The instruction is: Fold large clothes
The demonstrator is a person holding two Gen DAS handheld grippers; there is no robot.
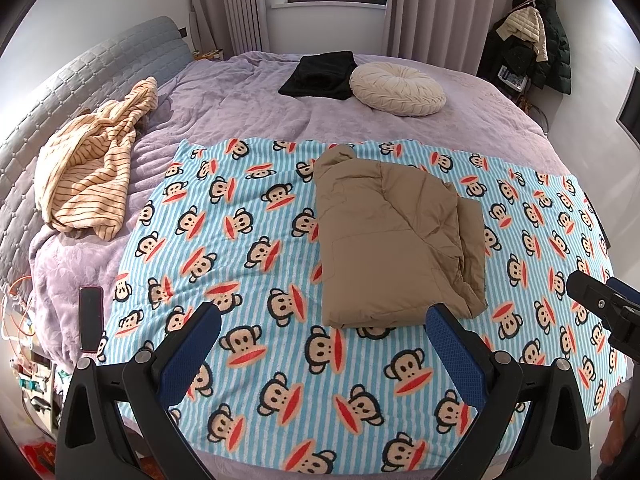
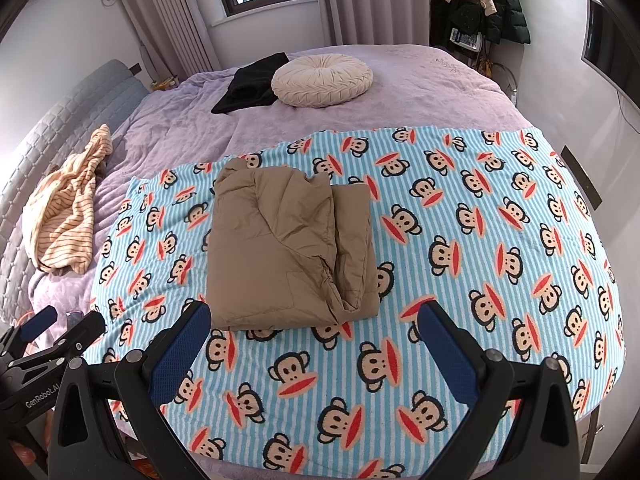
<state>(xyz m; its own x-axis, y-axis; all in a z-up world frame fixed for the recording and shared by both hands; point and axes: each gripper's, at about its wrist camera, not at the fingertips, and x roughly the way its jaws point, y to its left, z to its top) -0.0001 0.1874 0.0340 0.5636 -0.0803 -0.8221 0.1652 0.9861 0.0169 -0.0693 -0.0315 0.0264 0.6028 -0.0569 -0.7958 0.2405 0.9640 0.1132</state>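
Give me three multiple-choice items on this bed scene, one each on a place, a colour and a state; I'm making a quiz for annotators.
1. What does the jacket lie on?
A. the monkey blanket
B. the round cushion
C. the floor

2. What colour is the jacket?
A. black
B. tan
C. striped cream

3. How do the two grippers stand?
A. both shut on the jacket
B. left shut, right open
C. both open, holding nothing

Answers: 1 A, blanket shows on all sides of it. 2 B, it is plain tan. 3 C, the left gripper and right gripper have their fingers spread wide, short of the jacket.
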